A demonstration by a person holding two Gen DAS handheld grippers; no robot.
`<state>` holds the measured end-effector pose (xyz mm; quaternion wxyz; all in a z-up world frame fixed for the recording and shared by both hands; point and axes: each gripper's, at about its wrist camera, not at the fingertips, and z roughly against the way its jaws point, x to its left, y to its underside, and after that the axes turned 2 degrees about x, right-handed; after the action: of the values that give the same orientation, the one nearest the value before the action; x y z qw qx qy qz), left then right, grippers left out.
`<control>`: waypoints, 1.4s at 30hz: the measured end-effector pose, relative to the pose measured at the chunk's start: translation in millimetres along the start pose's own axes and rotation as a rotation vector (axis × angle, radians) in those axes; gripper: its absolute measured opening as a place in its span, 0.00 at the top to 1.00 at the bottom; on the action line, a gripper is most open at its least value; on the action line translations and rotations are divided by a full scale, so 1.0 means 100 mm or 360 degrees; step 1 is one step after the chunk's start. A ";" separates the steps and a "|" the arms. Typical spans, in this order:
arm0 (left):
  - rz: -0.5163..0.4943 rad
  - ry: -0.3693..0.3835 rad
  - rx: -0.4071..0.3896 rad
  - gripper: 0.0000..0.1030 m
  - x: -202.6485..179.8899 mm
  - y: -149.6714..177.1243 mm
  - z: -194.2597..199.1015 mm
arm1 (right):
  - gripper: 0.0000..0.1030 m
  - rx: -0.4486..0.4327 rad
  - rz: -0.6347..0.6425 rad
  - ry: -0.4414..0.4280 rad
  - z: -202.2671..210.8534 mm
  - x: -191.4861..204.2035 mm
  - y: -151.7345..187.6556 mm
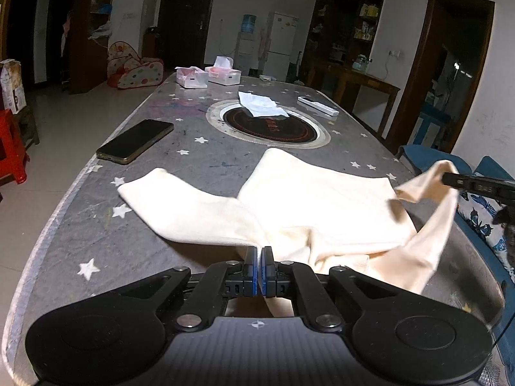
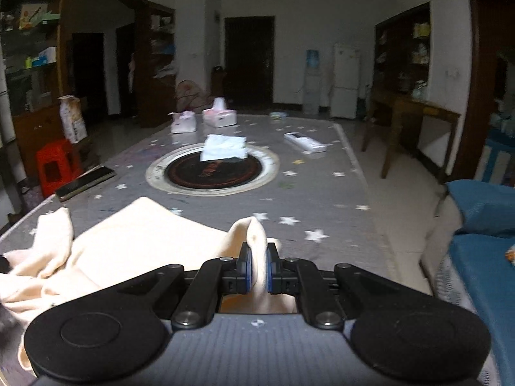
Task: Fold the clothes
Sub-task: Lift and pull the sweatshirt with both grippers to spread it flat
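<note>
Cream cloth (image 1: 322,199), soft and plain, no pattern. Looks like small pair of trousers or shorts. Most of it lies flat on grey table with white stars. One leg (image 1: 180,206) stretches out flat toward left side. Wide part lies spread in middle, a bit wrinkled. Near edge bunched up and lifted off table. Right end (image 1: 431,225) pulled up in air, hanging in loose loop. Another bit (image 2: 257,241) stands up in fold, pinched tight.

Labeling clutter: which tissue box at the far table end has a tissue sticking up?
The right-hand tissue box: a tissue stands upright from it. The left one looks flatter on top.
</note>
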<state>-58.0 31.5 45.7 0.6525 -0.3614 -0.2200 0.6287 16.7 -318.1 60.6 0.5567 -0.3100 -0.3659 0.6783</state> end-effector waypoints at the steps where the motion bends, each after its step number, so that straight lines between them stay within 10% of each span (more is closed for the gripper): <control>1: 0.0002 -0.0006 0.0000 0.97 0.01 0.01 0.02 | 0.93 -0.0007 -0.0003 0.0024 0.05 -0.05 0.03; 11: -0.0025 -0.0047 0.0068 0.98 0.10 0.19 0.13 | 0.92 0.0093 -0.0108 0.0207 0.37 -0.49 0.39; 21: -0.0246 0.0171 0.0042 0.93 -0.39 0.18 0.17 | 0.75 0.0187 -0.0159 0.0281 0.53 -0.64 0.69; 24: -0.0340 0.0263 0.0072 0.74 -0.61 0.22 0.10 | 0.72 0.0155 -0.0157 0.0268 0.62 -0.63 0.68; 31: -0.0513 0.0306 0.0148 0.61 -0.94 0.35 -0.14 | 0.64 0.0121 -0.0004 -0.0065 0.76 -0.22 0.60; 37: -0.0518 0.0317 0.0179 0.88 -0.93 0.39 -0.22 | 0.63 0.0229 0.0155 -0.0424 0.61 0.34 0.64; 42: -0.0518 0.0319 0.0161 0.91 -0.89 0.40 -0.16 | 0.63 0.0294 0.0265 -0.0598 0.49 0.74 0.68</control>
<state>-82.3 -60.7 20.6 0.7814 -0.3487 -0.1776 0.4860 -73.7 -260.6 28.3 0.4469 -0.1549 -0.3728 0.7983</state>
